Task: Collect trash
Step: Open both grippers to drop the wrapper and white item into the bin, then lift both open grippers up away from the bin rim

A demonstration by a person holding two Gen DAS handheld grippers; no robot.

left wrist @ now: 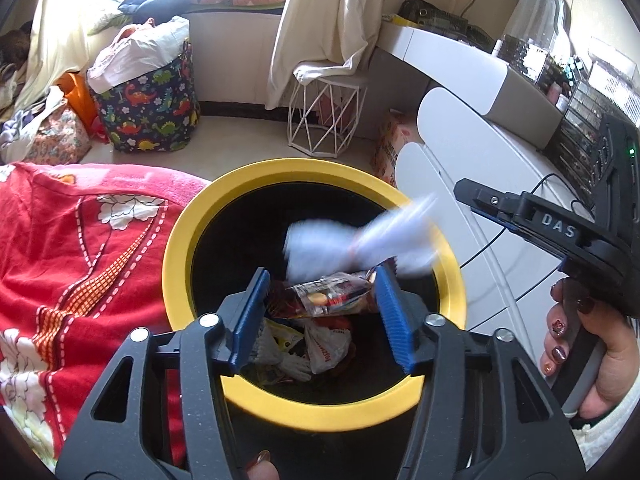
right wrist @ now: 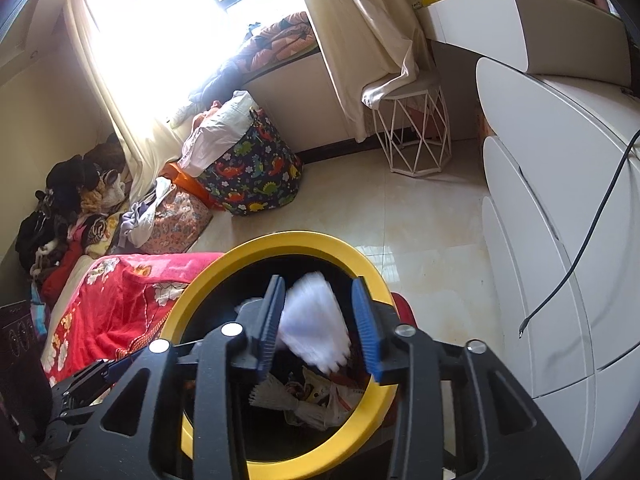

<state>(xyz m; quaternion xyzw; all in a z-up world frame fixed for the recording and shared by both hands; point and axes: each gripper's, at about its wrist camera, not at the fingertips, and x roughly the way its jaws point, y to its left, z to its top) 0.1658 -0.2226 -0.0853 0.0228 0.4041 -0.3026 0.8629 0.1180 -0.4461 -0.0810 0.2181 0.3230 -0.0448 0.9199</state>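
Observation:
A yellow-rimmed black bin (left wrist: 176,248) stands on the floor beside the bed, with bags and wrappers (left wrist: 324,350) lying at its bottom. My left gripper (left wrist: 322,276) hangs over the bin's mouth, and a crinkled snack wrapper (left wrist: 320,298) spans the gap between its blue pads, touching both. A white tissue (left wrist: 360,240), blurred, is in the air above the bin. From the right wrist camera, my right gripper (right wrist: 318,282) is over the bin (right wrist: 280,240) with its jaws apart. The blurred tissue (right wrist: 316,324) sits between the pads, touching neither. A hand (left wrist: 580,344) holds the right gripper's handle.
A red floral blanket (left wrist: 80,260) covers the bed left of the bin. White rounded drawers (right wrist: 552,220) with a dangling cable (right wrist: 592,232) stand to the right. Farther off are a wire stool (right wrist: 416,132), a dinosaur-print laundry basket (right wrist: 256,176) and piled clothes (right wrist: 64,208).

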